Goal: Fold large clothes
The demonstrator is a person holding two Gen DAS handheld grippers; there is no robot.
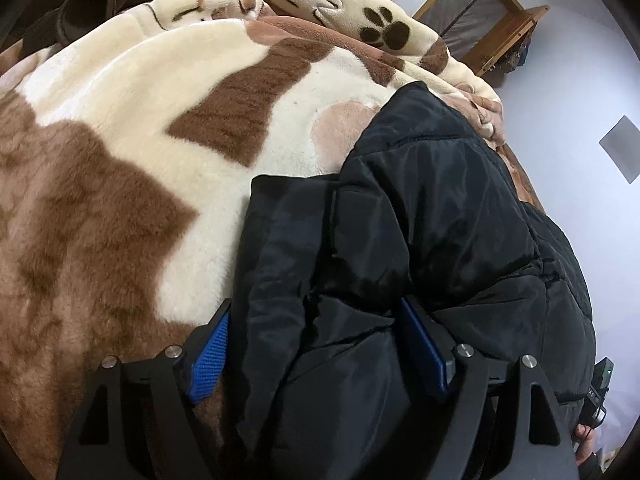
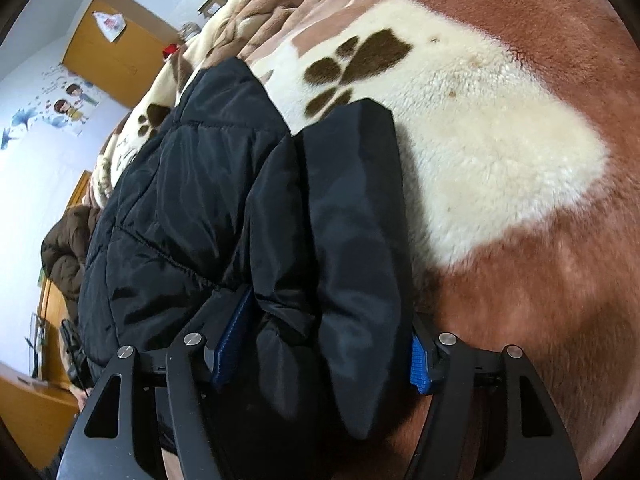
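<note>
Jacket: black padded jacket [image 1: 420, 240] lies bunched on a brown and cream plush blanket [image 1: 120, 152] with paw prints
Left gripper: left gripper [image 1: 320, 344] straddles a thick fold of the jacket; its blue pads [image 1: 210, 356] stand wide, and the left one shows bare beside the cloth, so the grip is released
Right gripper: right gripper [image 2: 324, 344] likewise spans a puffy fold, jaws spread wide; whether the pads press the fabric, I cannot tell
Background: wooden cabinet [image 2: 116, 52] against a pale wall
</note>
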